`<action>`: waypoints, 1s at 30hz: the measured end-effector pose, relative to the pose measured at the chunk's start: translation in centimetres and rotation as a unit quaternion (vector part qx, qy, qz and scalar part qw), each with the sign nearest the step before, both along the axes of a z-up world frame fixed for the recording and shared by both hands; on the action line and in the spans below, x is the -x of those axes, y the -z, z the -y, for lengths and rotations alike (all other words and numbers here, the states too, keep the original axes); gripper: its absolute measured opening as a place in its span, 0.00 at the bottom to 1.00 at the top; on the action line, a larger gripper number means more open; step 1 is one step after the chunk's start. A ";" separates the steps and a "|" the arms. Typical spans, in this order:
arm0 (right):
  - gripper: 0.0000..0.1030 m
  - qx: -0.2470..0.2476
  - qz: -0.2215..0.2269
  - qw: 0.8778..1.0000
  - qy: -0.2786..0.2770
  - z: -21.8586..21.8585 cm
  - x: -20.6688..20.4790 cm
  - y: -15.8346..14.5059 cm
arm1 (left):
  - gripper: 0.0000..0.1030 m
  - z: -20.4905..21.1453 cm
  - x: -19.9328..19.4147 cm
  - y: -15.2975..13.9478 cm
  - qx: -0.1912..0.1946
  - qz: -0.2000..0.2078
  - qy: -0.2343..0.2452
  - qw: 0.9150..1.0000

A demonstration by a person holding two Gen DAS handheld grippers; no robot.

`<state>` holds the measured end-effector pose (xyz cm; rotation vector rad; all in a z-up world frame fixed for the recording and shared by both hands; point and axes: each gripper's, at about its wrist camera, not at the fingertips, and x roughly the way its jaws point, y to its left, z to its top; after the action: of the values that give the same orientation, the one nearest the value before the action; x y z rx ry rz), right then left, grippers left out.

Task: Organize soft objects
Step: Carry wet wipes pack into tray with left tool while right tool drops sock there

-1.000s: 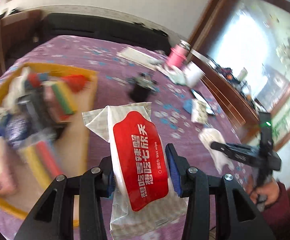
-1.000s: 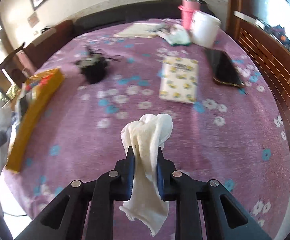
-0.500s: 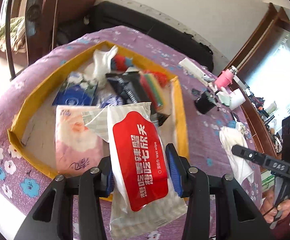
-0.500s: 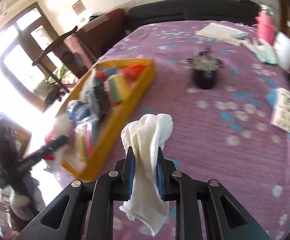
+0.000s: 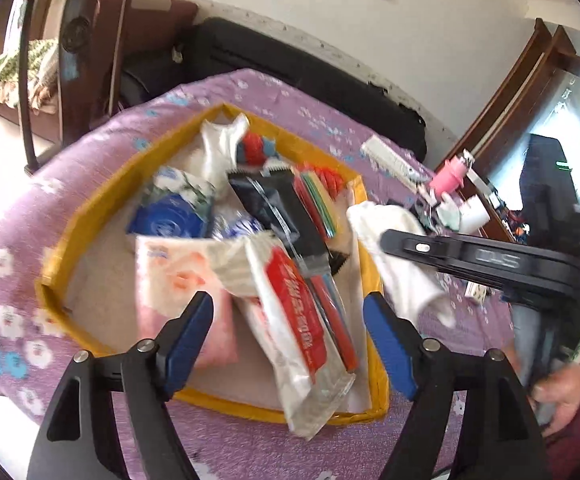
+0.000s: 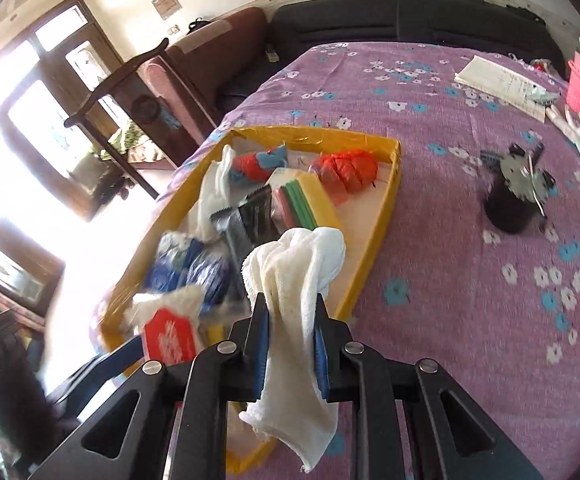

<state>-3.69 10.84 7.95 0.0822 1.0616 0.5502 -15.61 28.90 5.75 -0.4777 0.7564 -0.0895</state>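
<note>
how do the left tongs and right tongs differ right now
The left tongs are spread wide and hold nothing; the right tongs are clamped on a white cloth. The wet wipe pack lies loose over the yellow tray, while the cloth hangs beside it. Both have blue pads.

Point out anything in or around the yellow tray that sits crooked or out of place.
The wet wipe pack lies slanted over other items, its lower end overhanging the yellow tray's near rim. It sits between the open left tongs, touching neither. The white cloth is clamped in the right tongs, outside the tray.
</note>
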 end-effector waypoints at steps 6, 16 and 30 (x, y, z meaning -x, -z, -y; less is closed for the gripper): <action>0.21 0.013 -0.007 1.000 0.013 -2.5 -2.4 1.2 | 0.79 -1.4 1.2 -0.6 -0.025 0.010 -0.023 0.999; 0.55 0.064 0.018 0.997 0.037 -3.1 -2.5 2.1 | 0.82 -1.1 1.6 -0.5 -0.078 0.000 -0.047 0.996; 0.73 0.071 0.091 0.992 0.047 1.0 0.0 -0.3 | 0.84 1.7 1.1 -1.0 -0.123 -0.011 -0.041 0.991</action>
<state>-3.68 9.80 8.24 -0.0423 0.9105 0.3874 -16.69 27.16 6.70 -0.2737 0.7574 0.0850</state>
